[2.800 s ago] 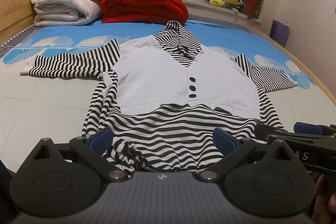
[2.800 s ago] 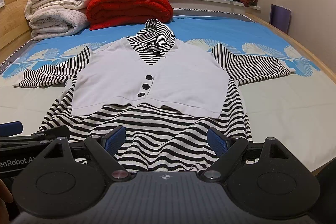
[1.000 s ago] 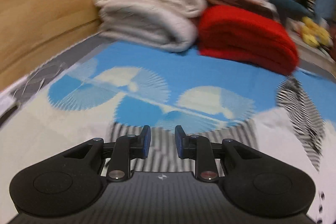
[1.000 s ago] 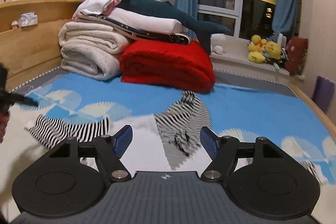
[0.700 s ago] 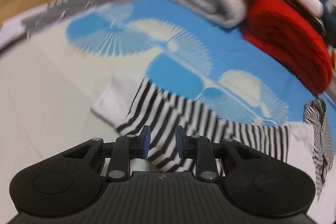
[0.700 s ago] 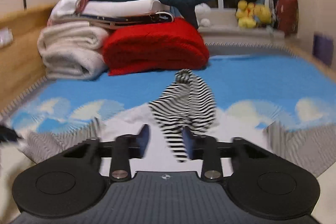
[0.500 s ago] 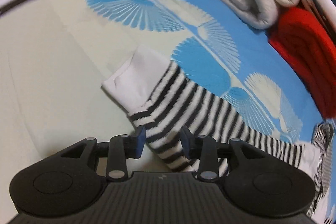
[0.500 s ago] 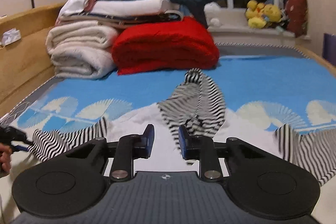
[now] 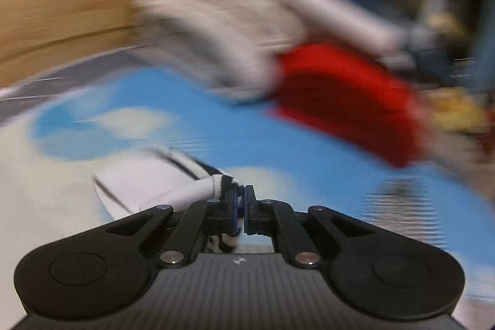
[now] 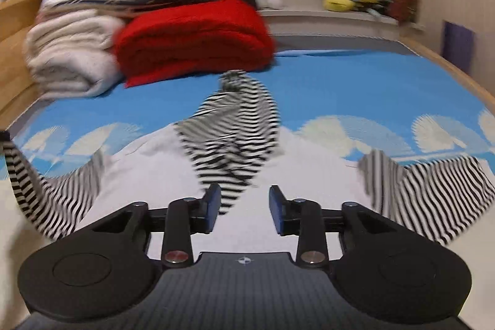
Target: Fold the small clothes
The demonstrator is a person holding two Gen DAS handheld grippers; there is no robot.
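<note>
The left gripper [image 9: 240, 207] is clenched on the cuff [image 9: 216, 186] of the left sleeve [image 10: 40, 194], the striped and white cloth bunched between its pads. That sleeve hangs lifted off the bed [image 10: 355, 88] at the far left of the right-hand view, in a drooping arc. The left view is heavily blurred, so how deep the bite goes cannot be told.

The right gripper [image 10: 244, 203] is released, its jaws standing partly apart above the white front of the small top [image 10: 161, 163], just near of the striped hood [image 10: 238, 132]. Nothing lies between its pads.

The top itself lies spread face up in the middle of the bed, the right sleeve [image 10: 433, 190] stretched out flat to the right.

Risks, as judged:
- The grip sits on the cuff's edge only; a fast swing could pull the cloth free and drop the sleeve short of the chest.
- The body is not pinned down. Drag on the sleeve could slide or rumple the whole top and skew the fold line.
- The hood is rucked; folding over it could leave a lump.
- The folded blankets [image 10: 191, 33] at the far left are well apart and pose no obstruction.
</note>
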